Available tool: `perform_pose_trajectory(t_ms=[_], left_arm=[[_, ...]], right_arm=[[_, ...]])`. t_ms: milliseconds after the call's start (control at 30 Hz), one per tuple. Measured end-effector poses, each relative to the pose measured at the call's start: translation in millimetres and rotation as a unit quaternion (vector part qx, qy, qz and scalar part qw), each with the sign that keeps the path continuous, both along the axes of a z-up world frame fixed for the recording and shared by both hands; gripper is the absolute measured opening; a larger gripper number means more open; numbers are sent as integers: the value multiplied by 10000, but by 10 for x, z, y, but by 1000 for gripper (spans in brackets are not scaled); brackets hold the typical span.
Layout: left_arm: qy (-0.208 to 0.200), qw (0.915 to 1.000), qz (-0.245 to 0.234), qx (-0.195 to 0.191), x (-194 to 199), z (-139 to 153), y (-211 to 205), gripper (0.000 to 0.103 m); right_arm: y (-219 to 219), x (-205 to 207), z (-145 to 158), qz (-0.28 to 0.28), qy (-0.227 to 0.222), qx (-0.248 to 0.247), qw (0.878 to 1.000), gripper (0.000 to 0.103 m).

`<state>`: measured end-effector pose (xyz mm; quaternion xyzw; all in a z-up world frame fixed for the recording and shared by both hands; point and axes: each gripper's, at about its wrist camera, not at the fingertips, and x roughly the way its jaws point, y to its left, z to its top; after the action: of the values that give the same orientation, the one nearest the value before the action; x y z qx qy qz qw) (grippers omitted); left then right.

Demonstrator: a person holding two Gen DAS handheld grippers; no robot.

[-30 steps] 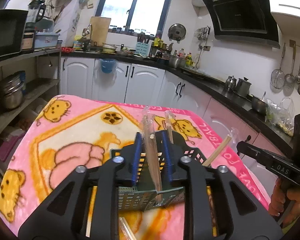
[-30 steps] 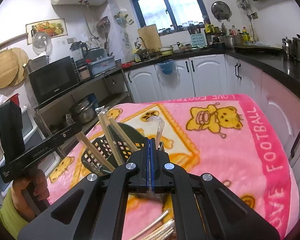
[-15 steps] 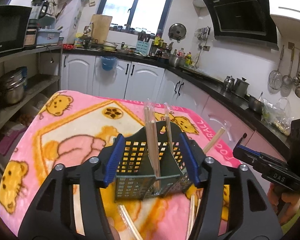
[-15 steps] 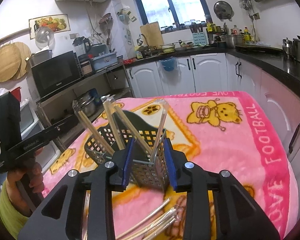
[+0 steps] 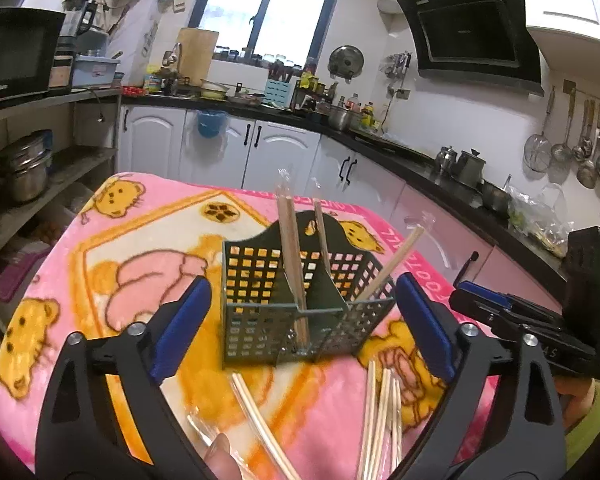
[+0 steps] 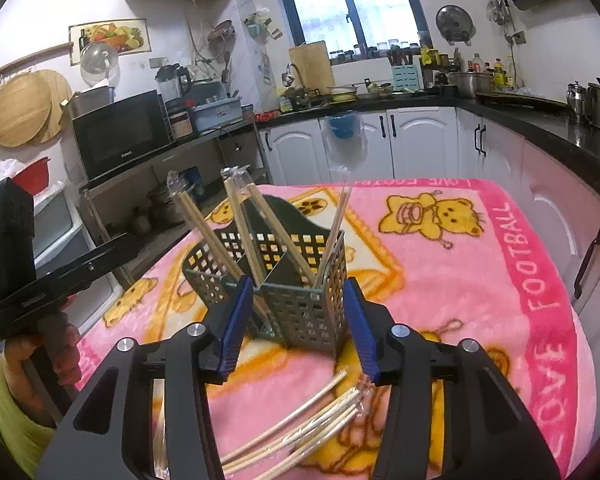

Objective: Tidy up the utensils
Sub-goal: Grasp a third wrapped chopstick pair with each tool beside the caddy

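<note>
A dark green perforated utensil caddy [image 5: 260, 320] [image 6: 300, 312] stands on the pink blanket. Several wrapped chopstick pairs [image 5: 294, 248] [image 6: 236, 224] lean upright in its compartments. More wrapped chopsticks lie loose on the blanket in front of it [image 5: 380, 412] [image 6: 300, 428]. My left gripper [image 5: 300, 320] is open wide and empty, just in front of the caddy. My right gripper [image 6: 296, 320] is open and empty, its blue pads on either side of the caddy's near corner. Each gripper shows in the other's view [image 5: 512, 320] [image 6: 60, 276].
The pink cartoon blanket [image 6: 480, 280] covers the table. White kitchen cabinets [image 5: 260, 152] and a black counter run behind and to the right. Open shelves with pots [image 5: 24, 168] and a microwave [image 6: 120, 132] stand to the left.
Both grippers have opened from shut or nearly shut and pulled back from the caddy. The chopsticks they held now stand in the caddy.
</note>
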<state>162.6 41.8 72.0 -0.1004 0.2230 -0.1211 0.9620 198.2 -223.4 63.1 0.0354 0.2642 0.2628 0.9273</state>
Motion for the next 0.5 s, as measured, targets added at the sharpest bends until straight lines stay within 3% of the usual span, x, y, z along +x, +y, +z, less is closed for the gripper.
perform_pose_trajectory(t_ms=[500], left_arm=[[275,9996,-43,68,-70,-226,-62,92]], right_arm=[[-189,-178,-186,-170,176,-93,9997,50]])
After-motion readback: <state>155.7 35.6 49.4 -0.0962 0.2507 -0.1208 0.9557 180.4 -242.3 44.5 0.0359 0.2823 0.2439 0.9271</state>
